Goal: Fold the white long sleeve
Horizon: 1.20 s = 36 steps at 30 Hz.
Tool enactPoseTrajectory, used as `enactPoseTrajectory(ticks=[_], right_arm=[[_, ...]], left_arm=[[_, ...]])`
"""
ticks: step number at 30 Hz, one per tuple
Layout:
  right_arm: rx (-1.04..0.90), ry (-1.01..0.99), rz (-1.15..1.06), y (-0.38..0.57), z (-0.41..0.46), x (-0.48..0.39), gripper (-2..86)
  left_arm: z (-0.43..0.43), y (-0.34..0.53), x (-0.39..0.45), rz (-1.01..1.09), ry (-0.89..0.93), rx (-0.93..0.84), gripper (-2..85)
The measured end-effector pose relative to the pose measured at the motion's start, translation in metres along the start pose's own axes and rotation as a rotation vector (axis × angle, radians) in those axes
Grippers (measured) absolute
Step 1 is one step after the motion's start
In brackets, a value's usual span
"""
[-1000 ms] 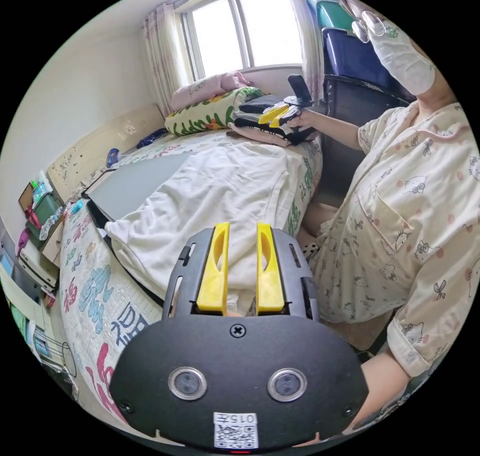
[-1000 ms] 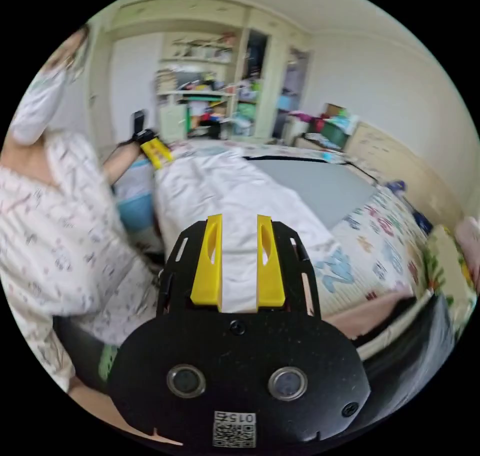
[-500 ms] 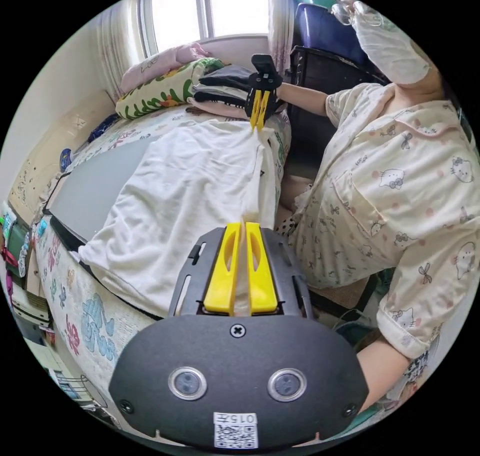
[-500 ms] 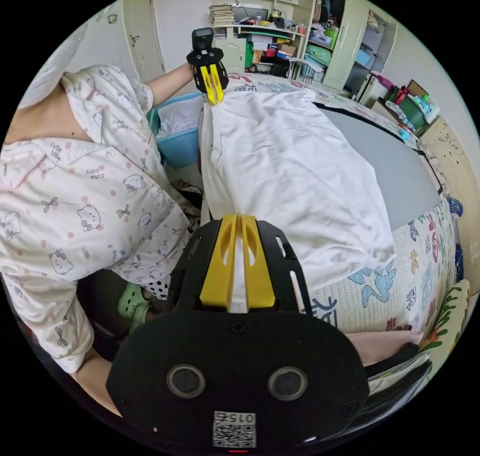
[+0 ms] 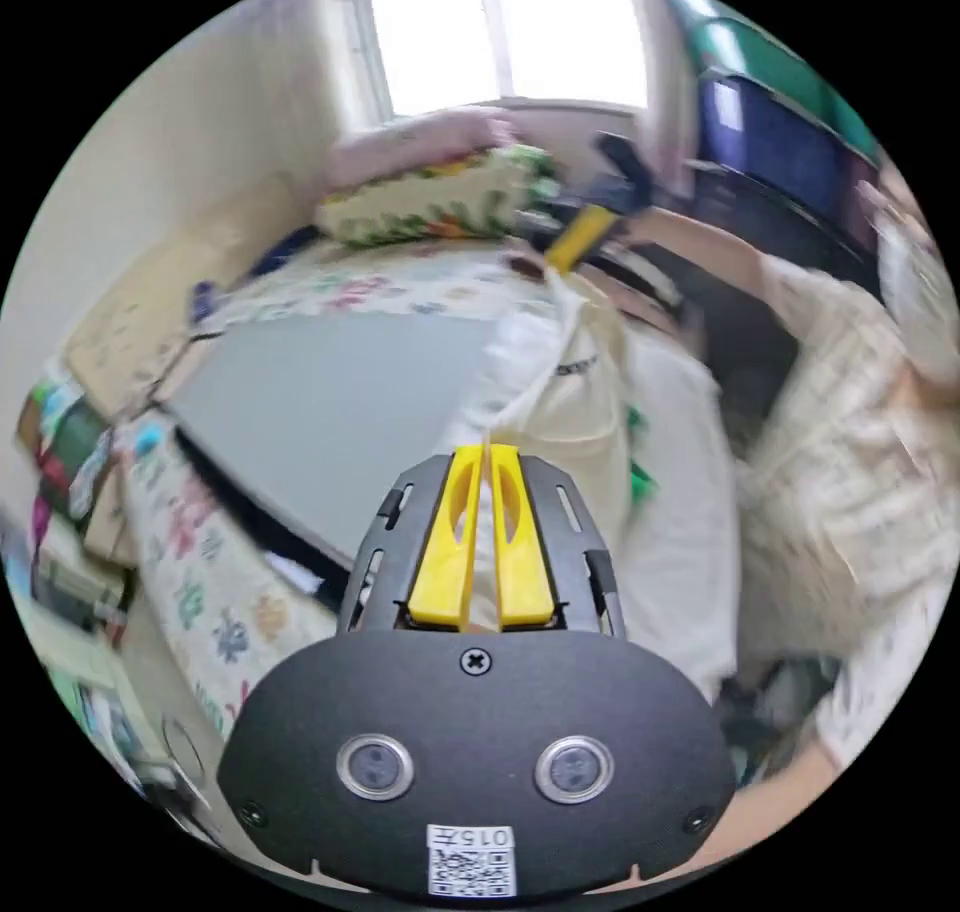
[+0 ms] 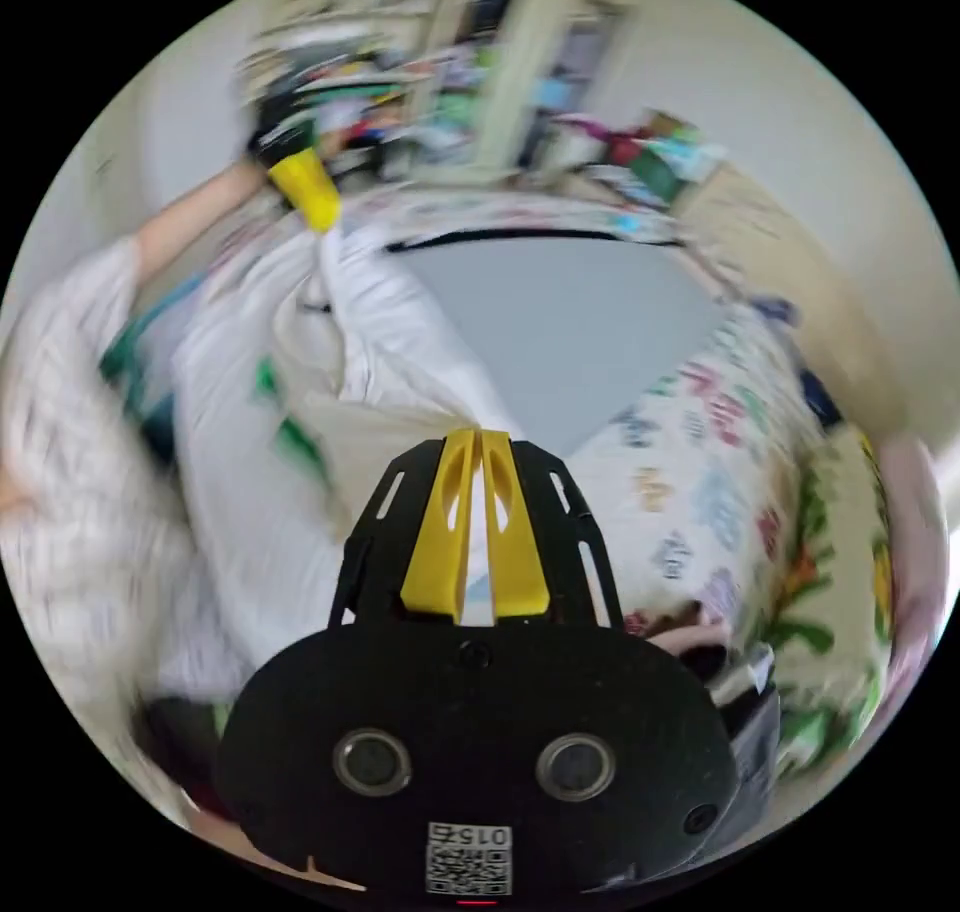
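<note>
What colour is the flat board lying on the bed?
Plain grey, with a dark edge; the board shows best in the right gripper view.

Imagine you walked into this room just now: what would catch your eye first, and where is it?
First, the white long sleeve, bunched and lifted off the bed, stretched between the left gripper and the right gripper, each pinching an end. Beside it lies a flat grey board on the patterned bedspread. Both views are blurred.
</note>
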State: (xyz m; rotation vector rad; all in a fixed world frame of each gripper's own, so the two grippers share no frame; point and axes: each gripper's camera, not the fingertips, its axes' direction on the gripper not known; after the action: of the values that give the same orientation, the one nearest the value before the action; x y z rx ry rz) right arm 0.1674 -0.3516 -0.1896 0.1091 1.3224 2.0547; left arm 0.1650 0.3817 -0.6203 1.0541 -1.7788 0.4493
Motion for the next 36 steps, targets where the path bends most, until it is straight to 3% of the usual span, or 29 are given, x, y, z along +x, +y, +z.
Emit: enactPoseTrajectory(ticks=[2, 4, 6, 7, 9, 11, 14, 18, 22, 28, 31, 36], right_arm=[[0.262, 0.184, 0.474, -0.062, -0.032, 0.087, 3.7], [0.423, 0.241, 0.666, -0.074, -0.058, 0.103, 7.0], [0.549, 0.153, 0.679, -0.074, -0.069, 0.092, 8.1], [0.528, 0.055, 0.553, -0.077, -0.068, 0.079, 8.3], [0.404, -0.1, 0.315, -0.072, -0.056, 0.047, 8.8], [0.175, -0.224, 0.076, -0.043, -0.019, -0.004, 10.5], [-0.011, -0.235, 0.001, 0.008, 0.032, -0.052, 12.2], [-0.104, -0.327, 0.091, 0.045, 0.077, -0.061, 10.6], [-0.037, -0.342, 0.241, 0.055, 0.075, -0.031, 1.6], [0.226, -0.616, 0.297, 0.031, 0.032, -0.01, -0.3], [0.165, -0.449, 0.183, 0.018, 0.018, -0.026, 4.5], [-0.003, -0.31, 0.318, 0.053, 0.059, -0.005, 10.3]], left_arm=[[-0.04, -0.031, -0.114, -0.513, -0.548, 0.195, 1.6], [-0.076, -0.029, -0.142, -0.861, -0.773, 0.437, 2.7], [-0.09, -0.03, -0.129, -0.935, -0.797, 0.608, 4.8], [-0.09, -0.032, -0.115, -0.885, -0.728, 0.673, 6.2], [-0.08, -0.041, -0.092, -0.715, -0.566, 0.609, 7.7], [-0.047, -0.041, -0.054, -0.497, -0.295, 0.392, 8.7], [-0.002, -0.024, 0.014, -0.326, -0.12, 0.209, 9.3], [0.029, -0.024, 0.099, -0.178, -0.133, 0.127, 10.3], [0.05, -0.05, 0.156, -0.114, -0.196, 0.106, 12.6], [0.067, -0.083, 0.197, -0.195, -0.425, 0.107, 17.4], [0.069, -0.094, 0.208, -0.191, -0.427, 0.105, 17.5], [0.067, -0.09, 0.218, -0.166, -0.39, 0.102, 16.7]])
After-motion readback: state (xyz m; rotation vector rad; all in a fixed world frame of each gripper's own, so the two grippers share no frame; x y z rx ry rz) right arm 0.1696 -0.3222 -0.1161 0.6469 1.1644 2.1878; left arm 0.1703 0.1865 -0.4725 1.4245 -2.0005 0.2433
